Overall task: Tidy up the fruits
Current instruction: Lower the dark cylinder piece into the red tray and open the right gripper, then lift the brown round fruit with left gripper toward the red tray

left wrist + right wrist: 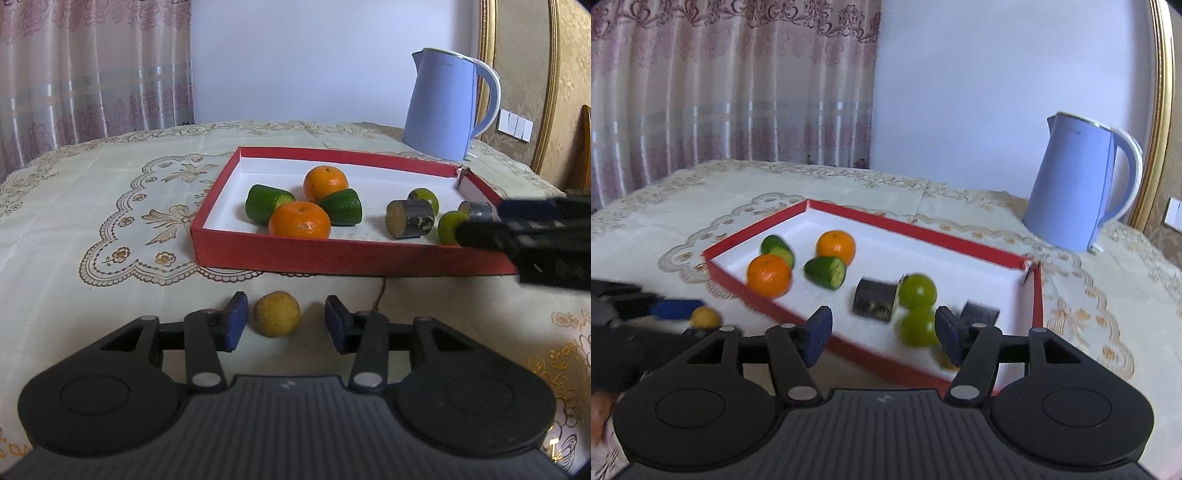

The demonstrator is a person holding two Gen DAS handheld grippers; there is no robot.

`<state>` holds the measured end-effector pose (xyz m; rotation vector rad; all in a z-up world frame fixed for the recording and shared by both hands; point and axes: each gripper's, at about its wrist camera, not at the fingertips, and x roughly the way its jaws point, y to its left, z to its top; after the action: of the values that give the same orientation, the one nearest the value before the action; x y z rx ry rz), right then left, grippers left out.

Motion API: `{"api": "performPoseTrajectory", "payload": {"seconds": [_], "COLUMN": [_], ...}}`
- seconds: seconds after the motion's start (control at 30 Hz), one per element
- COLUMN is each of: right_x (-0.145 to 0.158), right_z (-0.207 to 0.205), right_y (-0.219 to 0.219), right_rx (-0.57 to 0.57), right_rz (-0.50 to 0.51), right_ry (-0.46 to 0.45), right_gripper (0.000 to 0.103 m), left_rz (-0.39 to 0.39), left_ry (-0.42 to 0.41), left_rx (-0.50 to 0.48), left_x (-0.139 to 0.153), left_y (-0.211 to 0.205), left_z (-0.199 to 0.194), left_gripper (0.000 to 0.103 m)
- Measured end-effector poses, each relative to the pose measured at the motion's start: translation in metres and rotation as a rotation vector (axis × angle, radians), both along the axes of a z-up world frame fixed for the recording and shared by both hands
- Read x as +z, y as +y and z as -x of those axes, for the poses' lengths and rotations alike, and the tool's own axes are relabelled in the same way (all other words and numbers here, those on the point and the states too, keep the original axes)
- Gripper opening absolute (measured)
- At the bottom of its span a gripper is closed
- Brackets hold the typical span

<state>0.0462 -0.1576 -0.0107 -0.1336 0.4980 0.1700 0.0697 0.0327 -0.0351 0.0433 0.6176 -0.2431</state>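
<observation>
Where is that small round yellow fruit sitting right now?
The small round yellow fruit lies on the embroidered tablecloth, outside the red cardboard tray and in front of its near wall, between the left gripper's open blue pads, touching neither.

kettle (441,107): blue, on tablecloth (92,206) | curtain (92,62): pink, behind | wall switches (516,124): white

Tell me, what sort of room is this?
Most likely a room in a home, perhaps a dining area. A table wears an embroidered tablecloth, a blue electric kettle stands at the back, and patterned pink curtains hang behind. A red tray holds fruit.
</observation>
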Motion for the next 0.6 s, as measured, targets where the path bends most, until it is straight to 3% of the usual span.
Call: {"api": "performPoseTrajectory", "payload": {"seconds": [0.27,0.53,0.6], "right_x": [-0.011,-0.033,-0.036], "right_z": [0.043,0.034,0.032], "right_y": [-0.026,-0.038,-0.040], "right_rx": [0.041,-0.011,-0.018], "right_rz": [-0.060,-0.071,-0.082], "right_ry": [0.045,0.154,0.154], "right_gripper": [0.061,0.061,0.066], "left_rz": [-0.021,-0.034,-0.035], "left_ry": [-0.002,-0.004,-0.005], "left_rx": [-0.001,0.007,0.008], "left_x": [0.000,0.000,0.000], "left_y": [-0.003,-0.005,-0.005], "left_z": [0.000,0.001,0.001], "left_gripper": [0.043,0.046,0.046]}}
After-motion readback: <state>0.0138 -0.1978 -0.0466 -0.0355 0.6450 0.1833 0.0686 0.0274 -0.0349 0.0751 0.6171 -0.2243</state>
